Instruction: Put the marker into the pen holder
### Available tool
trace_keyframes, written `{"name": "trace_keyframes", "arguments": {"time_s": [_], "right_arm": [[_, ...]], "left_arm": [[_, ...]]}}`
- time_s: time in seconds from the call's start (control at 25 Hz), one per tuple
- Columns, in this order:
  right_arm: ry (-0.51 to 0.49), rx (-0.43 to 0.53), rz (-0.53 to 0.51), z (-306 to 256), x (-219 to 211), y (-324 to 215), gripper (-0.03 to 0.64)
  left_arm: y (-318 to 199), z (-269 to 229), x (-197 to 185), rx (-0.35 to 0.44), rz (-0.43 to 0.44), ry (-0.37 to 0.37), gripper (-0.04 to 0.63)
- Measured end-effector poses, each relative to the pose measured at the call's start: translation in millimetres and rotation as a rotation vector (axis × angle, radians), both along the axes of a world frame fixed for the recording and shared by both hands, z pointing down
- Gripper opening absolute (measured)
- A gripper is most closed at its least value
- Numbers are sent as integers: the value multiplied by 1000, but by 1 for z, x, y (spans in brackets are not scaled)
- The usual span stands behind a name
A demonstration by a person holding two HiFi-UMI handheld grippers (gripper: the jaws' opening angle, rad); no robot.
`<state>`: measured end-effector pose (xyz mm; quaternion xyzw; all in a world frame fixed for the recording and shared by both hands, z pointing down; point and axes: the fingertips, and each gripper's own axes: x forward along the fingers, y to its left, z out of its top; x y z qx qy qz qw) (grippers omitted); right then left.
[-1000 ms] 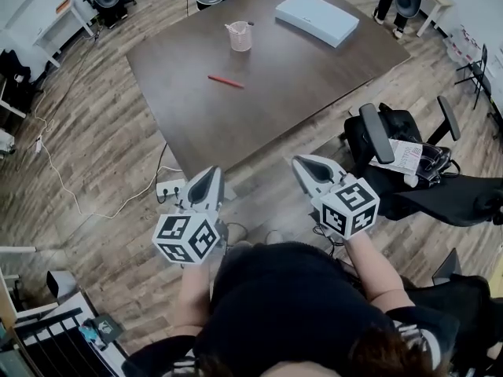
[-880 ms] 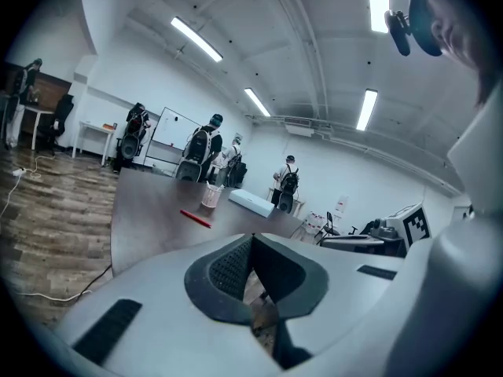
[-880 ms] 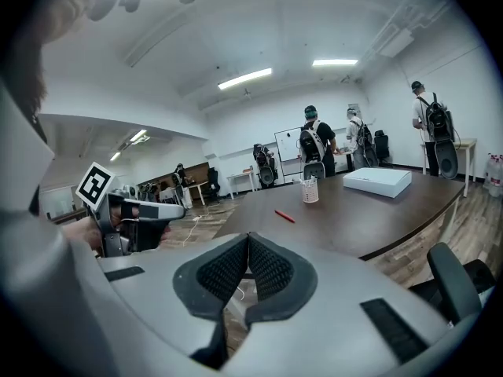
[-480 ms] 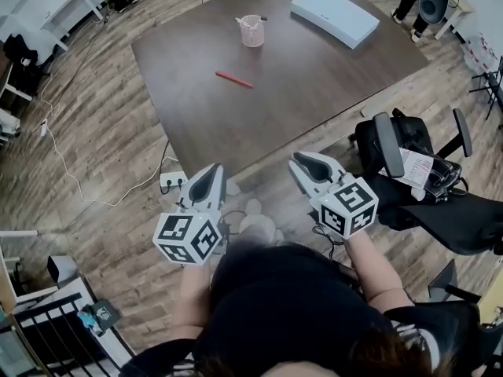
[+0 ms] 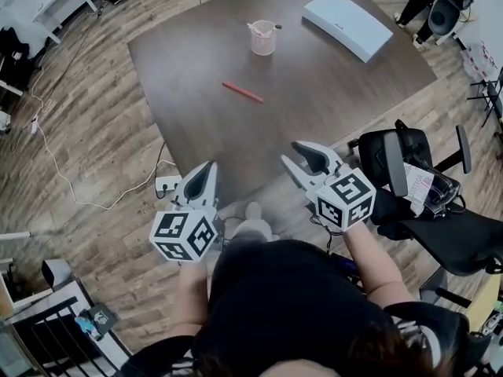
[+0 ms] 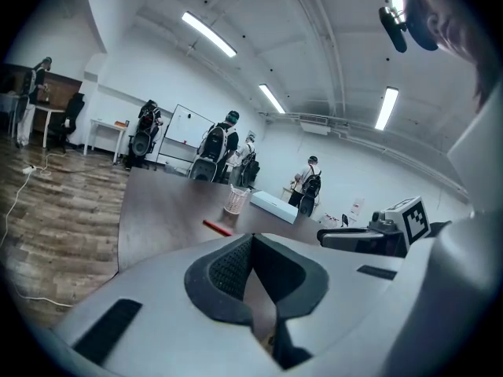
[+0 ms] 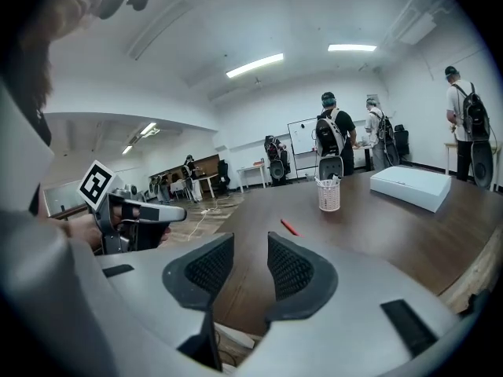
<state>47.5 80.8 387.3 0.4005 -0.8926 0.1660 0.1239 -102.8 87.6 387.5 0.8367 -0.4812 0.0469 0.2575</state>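
Observation:
A red marker (image 5: 242, 92) lies on the brown table (image 5: 314, 85), far from both grippers; it also shows in the left gripper view (image 6: 218, 227) and the right gripper view (image 7: 289, 227). The pink mesh pen holder (image 5: 263, 38) stands upright beyond it (image 6: 236, 200) (image 7: 328, 195) with something in it. My left gripper (image 5: 204, 173) hangs at the table's near edge, its pads (image 6: 228, 269) pressed together on nothing. My right gripper (image 5: 303, 158) is over the near edge too. Its jaws have just been opening and stand apart (image 7: 250, 261) with nothing between them.
A flat white box (image 5: 347, 23) lies at the table's far right. A black office chair (image 5: 401, 171) stands right of my right gripper. A power strip (image 5: 167, 184) and a cable lie on the wooden floor at the left. Several people stand beyond the table.
Both grippers have moved forward to the table's near edge. The right gripper's jaws went from shut to wide apart. The left gripper stays shut.

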Motion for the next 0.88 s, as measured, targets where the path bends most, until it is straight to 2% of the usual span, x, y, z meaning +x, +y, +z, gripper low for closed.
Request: {"name": "trace_keyframes", "arguments": {"time_s": [0.28,0.48,0.6,0.88], "right_arm": [[50,3,-8,2,-21,-53,138],[110,4,-11,6,-29,-83,140],[154,3,-32,11,-33,-98,140],[233,-25,-117,37,-34,-142,140]], "left_arm": [[-41,17,-28,-29,-9,-4,15],[-62,24,-43,-12,-14,-80,15],[-73,28,-50,-15,-26,-97,15],[-96,37,-55,-49,-115,-90,15]]}}
